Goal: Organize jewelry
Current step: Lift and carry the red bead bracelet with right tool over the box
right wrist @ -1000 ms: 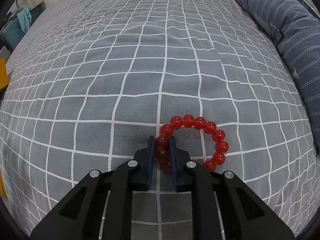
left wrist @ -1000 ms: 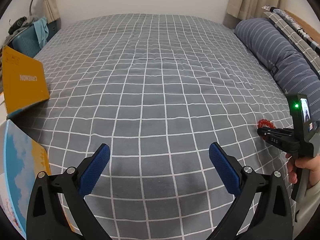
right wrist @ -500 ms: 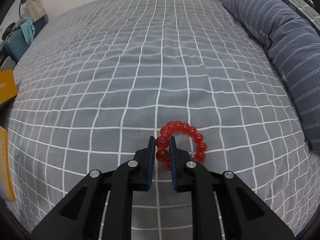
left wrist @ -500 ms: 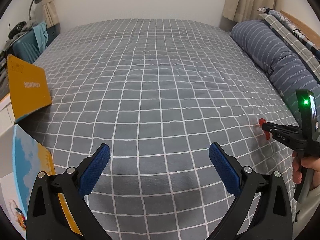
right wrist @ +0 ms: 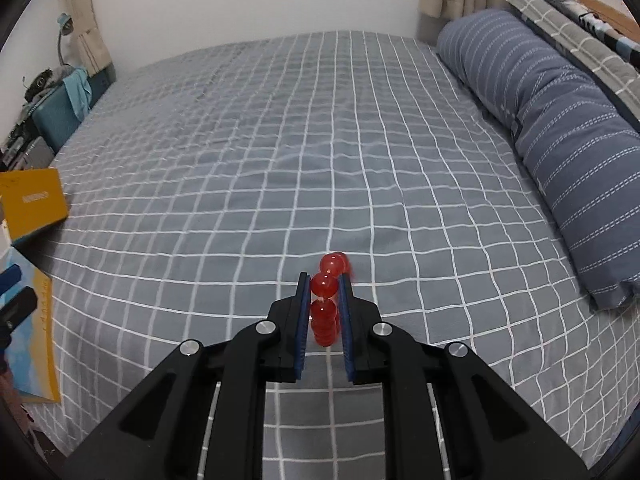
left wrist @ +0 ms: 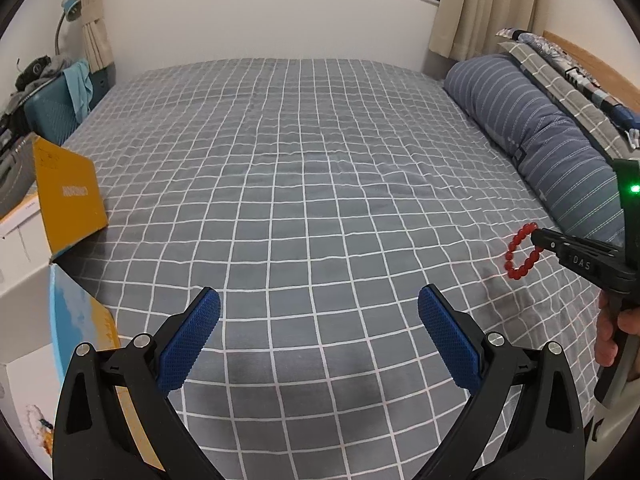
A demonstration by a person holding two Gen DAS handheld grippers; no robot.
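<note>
A red bead bracelet (right wrist: 326,300) hangs pinched between the blue pads of my right gripper (right wrist: 325,294), lifted off the bed and dangling edge-on, so from the right wrist view I see the beads stacked in a short column. From the left wrist view the bracelet (left wrist: 520,251) shows as an open ring held at the tip of the right gripper (left wrist: 538,237), near the right side of the bed, just in front of a long blue striped pillow (left wrist: 540,140). The right jaws are nearly closed, with only the width of one bead between them. My left gripper (left wrist: 319,322) holds nothing, its blue pads (left wrist: 188,340) spread wide above the grey checked bedspread (left wrist: 300,180). An orange box flap (left wrist: 68,196) stands at the bed's left edge, and beyond it sits a teal case (left wrist: 48,114) with clothing draped on it. Cream curtains (left wrist: 480,4) hang beside a window on the far wall.
</note>
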